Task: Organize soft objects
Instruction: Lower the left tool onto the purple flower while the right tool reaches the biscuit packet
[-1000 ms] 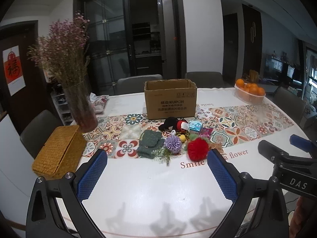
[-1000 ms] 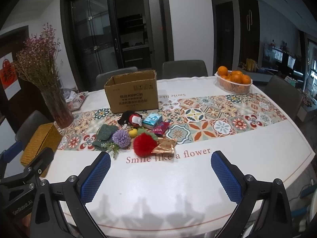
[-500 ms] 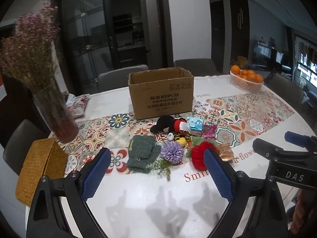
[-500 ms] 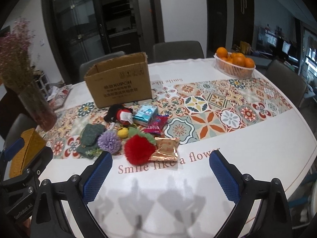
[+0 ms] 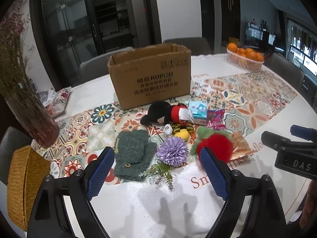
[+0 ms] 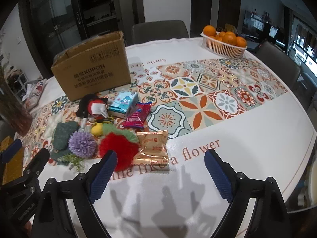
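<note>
A basket of oranges [image 6: 224, 40] sits at the far right of the tabletop [image 6: 247, 138]. A vase of dried flowers [image 5: 23, 99] stands far left, with a woven yellow box [image 5: 23, 186] nearer on the left edge. Grey chairs [image 6: 160, 30] line the far side.

pompom [image 6: 118, 148] red | flower [image 5: 172, 152] purple | mitten [image 5: 132, 154] green | runner [image 6: 227, 91] apparently floral-tiled

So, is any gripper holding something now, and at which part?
Nothing is held. The left gripper and right gripper are both open above the table, jaws just narrowing, with nothing between the pads.
</note>
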`<action>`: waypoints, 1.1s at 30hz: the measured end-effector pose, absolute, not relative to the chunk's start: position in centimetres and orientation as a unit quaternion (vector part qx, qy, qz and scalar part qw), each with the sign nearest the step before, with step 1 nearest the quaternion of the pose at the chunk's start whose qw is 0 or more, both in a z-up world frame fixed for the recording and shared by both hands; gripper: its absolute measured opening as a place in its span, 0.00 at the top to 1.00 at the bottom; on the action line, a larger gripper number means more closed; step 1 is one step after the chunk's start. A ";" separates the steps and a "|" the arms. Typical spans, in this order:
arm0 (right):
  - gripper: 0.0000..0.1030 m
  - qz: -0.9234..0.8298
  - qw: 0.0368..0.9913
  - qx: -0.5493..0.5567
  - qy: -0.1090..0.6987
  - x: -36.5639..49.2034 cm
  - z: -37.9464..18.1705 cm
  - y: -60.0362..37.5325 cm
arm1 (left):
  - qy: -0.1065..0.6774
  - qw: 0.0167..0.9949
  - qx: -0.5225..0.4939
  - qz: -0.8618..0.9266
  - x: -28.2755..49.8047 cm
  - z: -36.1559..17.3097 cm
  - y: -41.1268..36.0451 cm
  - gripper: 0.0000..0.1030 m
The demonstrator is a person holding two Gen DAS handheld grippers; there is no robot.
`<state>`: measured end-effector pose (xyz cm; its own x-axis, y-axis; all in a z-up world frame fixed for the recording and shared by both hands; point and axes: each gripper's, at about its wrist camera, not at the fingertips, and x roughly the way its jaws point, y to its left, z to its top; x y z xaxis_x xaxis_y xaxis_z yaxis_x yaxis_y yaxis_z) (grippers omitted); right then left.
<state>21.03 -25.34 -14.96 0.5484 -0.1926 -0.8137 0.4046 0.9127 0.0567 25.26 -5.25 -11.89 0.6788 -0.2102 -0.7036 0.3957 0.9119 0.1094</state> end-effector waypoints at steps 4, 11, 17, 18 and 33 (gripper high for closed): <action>0.15 -0.169 0.862 0.132 0.459 22.6 -16.6 -26.3 | 0.379 0.902 0.129 -0.162 26.7 -13.5 -6.1 0.18; 0.18 -0.160 0.844 0.153 0.489 24.9 -19.4 -27.4 | 0.416 0.887 0.120 -0.160 29.1 -16.3 -7.0 0.22; 0.22 -0.154 0.831 0.164 0.510 25.9 -21.4 -27.9 | 0.437 0.878 0.118 -0.159 30.0 -18.1 -7.4 0.25; 0.23 -0.153 0.829 0.164 0.512 26.1 -21.6 -27.9 | 0.439 0.876 0.117 -0.160 30.2 -18.4 -7.5 0.25; 0.27 -0.144 0.814 0.174 0.535 27.7 -24.5 -28.4 | 0.473 0.857 0.114 -0.173 32.0 -22.0 -8.5 0.40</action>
